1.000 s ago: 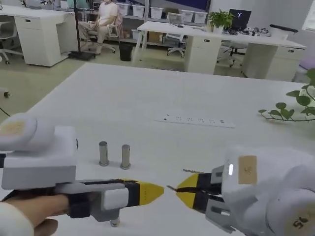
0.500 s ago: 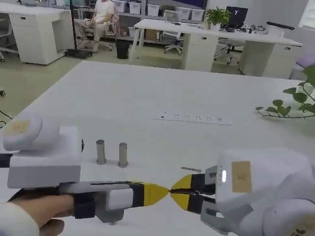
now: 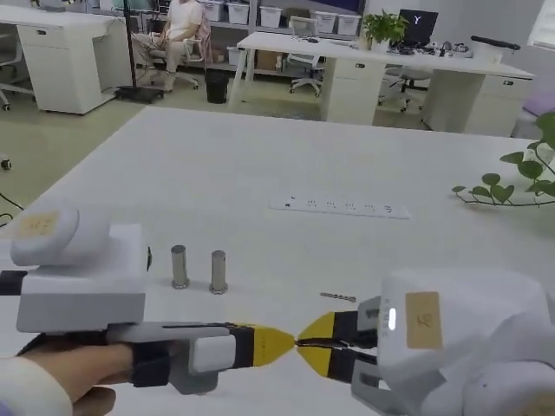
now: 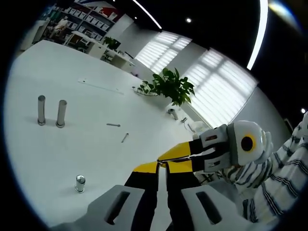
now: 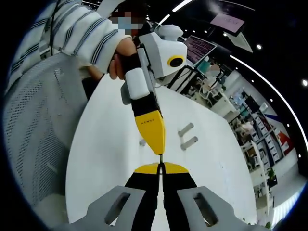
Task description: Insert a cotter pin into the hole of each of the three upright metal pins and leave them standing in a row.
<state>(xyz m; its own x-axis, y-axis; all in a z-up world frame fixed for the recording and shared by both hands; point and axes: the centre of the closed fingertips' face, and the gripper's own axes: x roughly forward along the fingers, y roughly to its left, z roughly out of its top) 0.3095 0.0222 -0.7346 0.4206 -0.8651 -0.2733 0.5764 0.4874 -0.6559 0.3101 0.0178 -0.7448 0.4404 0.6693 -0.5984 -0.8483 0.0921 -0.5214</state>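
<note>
The two tools meet nose to nose just above the near edge of the worktop (image 3: 260, 173). The right tool (image 5: 160, 166) has its jaws pressed together on a thin cotter pin (image 5: 160, 158), which pokes out of its yellow tips towards the left tool (image 4: 162, 166). The left tool's jaws are drawn together too, right at the pin's free end. From where I stand I cannot tell whether they actually have a bite on it.

Two metal pins (image 3: 179, 266) (image 3: 218, 271) stand upright side by side further back. The third metal pin (image 4: 80, 183) stands well apart from them, close to the person and just beside the left tool. Two loose cotter pins (image 4: 114, 125) (image 4: 125, 137) lie flat between the upright pair and the tools. None of the three uprights looks fitted yet, though their holes are too small to make out.

This looks like a hand-over in mid-air, and that is where it could slip. If the right tool lets go before the left has a real grip, the sliver drops and could skitter off the edge. A grip at the very tip would let it swivel, spoiling the aim at the hole. The left tool also hangs close over the third pin, so a careless dip could knock it flat.
</note>
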